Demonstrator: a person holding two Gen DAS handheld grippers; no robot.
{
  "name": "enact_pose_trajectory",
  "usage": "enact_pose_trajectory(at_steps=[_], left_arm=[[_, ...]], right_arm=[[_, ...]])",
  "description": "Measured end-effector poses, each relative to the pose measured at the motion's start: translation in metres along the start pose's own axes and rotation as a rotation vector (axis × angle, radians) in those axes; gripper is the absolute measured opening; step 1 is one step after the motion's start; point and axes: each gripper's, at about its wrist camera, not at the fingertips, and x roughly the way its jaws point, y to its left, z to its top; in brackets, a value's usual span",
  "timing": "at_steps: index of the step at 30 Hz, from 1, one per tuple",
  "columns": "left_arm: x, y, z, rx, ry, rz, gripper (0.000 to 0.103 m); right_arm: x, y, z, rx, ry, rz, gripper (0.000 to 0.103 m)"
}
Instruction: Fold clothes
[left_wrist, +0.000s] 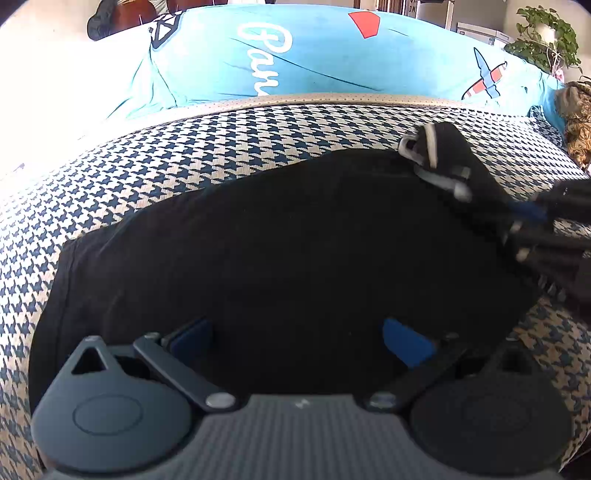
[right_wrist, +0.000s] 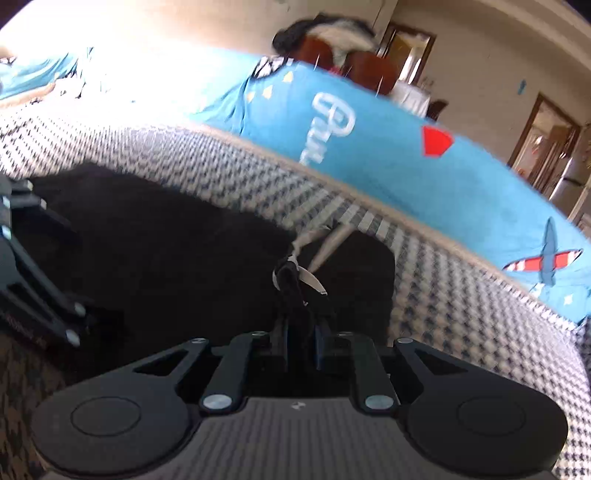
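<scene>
Slippage risk: right gripper pinches only the black garment edge (drawstring side); left gripper, jaws apart, restrains nothing.

Counted across both wrist views: one black garment; one houndstooth cover; one blue printed sheet; two grippers, left gripper and right gripper; one potted plant; two doorways seen.
</scene>
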Motion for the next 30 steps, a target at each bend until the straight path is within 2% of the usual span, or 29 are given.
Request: enact_pose_trajectory(at_steps=[3,6,8,12,14,22,25,30], left_arm=[[0.000,0.001,0.000,0.002,-0.001,-0.002,0.103],[0.000,0.001,0.000,0.003,-0.001,-0.004,0.103],[0.000,0.001,0.000,0.003,-0.001,-0.005,0.103],[0.000,0.001,0.000,0.002,-0.001,-0.004,0.103],[0.000,0.001,0.000,0.002,-0.001,-0.004,0.103],[-0.001,0.002,0.000,-0.003,0.002,-0.008,0.103],[-0.001,0.003,0.000,-0.004,0.003,-0.009,0.103],[-0.001,0.003,0.000,-0.007,0.005,-0.012,0.103]], right_arm=[[0.001,-0.002,-0.001,0.027,-0.001,0.038,0.024],[-0.005,-0.010,0.001,0.083,-0.011,0.085,0.028],[-0.011,-0.017,0.002,0.124,-0.015,0.137,0.033],[-0.026,-0.029,0.007,0.196,-0.036,0.246,0.033],[-0.033,-0.037,0.010,0.242,-0.067,0.268,0.033],[-0.038,-0.076,0.022,0.406,-0.151,0.130,0.033],[-0.025,-0.078,0.027,0.390,-0.137,0.046,0.033],[-0.001,-0.076,0.037,0.371,-0.103,0.037,0.033]])
